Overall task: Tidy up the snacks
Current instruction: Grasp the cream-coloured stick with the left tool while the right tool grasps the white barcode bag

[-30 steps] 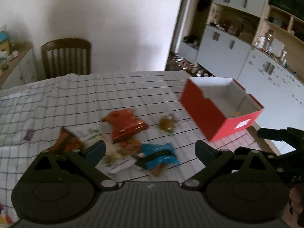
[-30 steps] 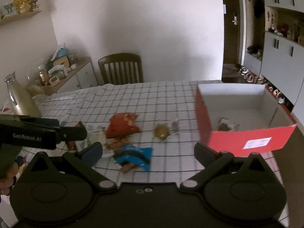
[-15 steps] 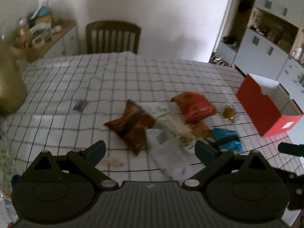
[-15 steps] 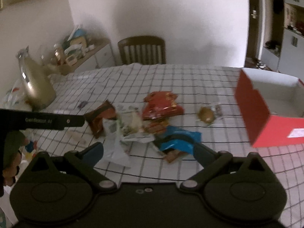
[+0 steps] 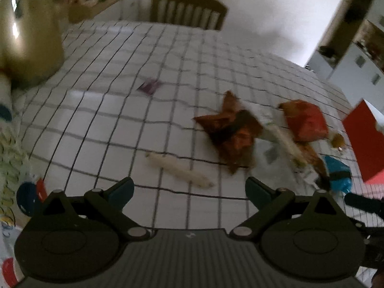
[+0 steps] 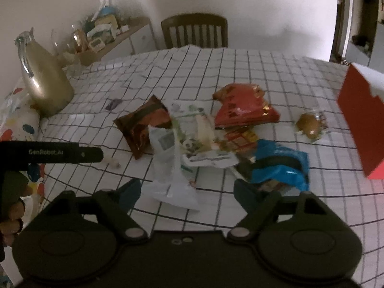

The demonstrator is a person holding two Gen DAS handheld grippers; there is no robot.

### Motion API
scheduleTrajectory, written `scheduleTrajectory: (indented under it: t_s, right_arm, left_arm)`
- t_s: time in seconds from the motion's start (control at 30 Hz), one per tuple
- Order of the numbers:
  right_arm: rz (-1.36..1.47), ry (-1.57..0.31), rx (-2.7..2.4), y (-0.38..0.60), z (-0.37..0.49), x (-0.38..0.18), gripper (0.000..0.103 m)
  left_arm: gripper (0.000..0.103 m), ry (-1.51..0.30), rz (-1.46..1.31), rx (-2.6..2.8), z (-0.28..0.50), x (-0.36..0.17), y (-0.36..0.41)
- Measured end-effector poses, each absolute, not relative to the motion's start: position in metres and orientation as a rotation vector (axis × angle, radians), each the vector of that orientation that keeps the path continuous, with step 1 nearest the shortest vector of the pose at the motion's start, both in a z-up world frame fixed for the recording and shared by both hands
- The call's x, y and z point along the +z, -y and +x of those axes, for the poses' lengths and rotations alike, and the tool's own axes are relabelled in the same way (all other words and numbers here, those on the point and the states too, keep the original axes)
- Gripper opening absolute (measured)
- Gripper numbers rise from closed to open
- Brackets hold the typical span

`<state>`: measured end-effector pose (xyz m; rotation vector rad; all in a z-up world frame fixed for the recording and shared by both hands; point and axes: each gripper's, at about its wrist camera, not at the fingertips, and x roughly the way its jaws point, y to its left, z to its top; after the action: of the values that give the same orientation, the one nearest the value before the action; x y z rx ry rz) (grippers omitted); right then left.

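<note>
- The right gripper (image 6: 187,192) hangs over the near edge of the snack pile; its jaws have just been closing a little but are still apart, with only the corner of a white wrapper (image 6: 172,187) lying between them and nothing pinched
- The left gripper (image 5: 189,189) is spread wide and empty above bare cloth, with a pale wrapped stick (image 5: 180,169) just beyond its fingers
- Risk, as a judgement: the white wrapper is thin, slack and overlaps its neighbours, so a close here could catch only a loose flap and let it slip, or drag the blue packet (image 6: 278,165) along with it
- The pale stick lies flat on the cloth; fingers coming down on it could pinch the tablecloth (image 5: 100,124) and tug the whole pile
- The two grippers are working close together, so they could knock each other over the pile
- Further in, a brown packet (image 6: 144,124) and a red packet (image 6: 244,108) overlap the white one, and a small round wrapped bun (image 6: 309,124) sits apart toward the box
- The red box (image 6: 360,124), where the snacks presumably go, stands at the far right edge, well apart from the pile; a long carry could shed a loosely held packet
- The table wears a white cloth with a dark grid, slightly rumpled
- A gold jug (image 6: 40,81) stands at the left; beyond are a wooden chair (image 6: 194,31), a cluttered sideboard (image 6: 115,38) and a white wall
</note>
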<state>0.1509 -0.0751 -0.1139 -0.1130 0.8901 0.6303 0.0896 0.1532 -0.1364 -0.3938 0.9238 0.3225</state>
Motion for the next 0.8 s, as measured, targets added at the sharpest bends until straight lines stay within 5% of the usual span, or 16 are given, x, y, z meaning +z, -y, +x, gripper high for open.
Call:
scheduleTrajectory:
  t_s: [0.6, 0.8]
  right_arm:
    - [-0.014, -1.046, 0.599, 0.035, 0.193, -0.148, 0.056]
    - [-0.003, -1.057, 0.588, 0.031, 0.198, -0.152, 0.055]
  left_arm:
    - [0.058, -1.009, -0.580, 0.412, 0.128, -0.164, -0.178]
    - [0.034, -1.011, -0.498, 0.420, 0.140, -0.165, -0.173]
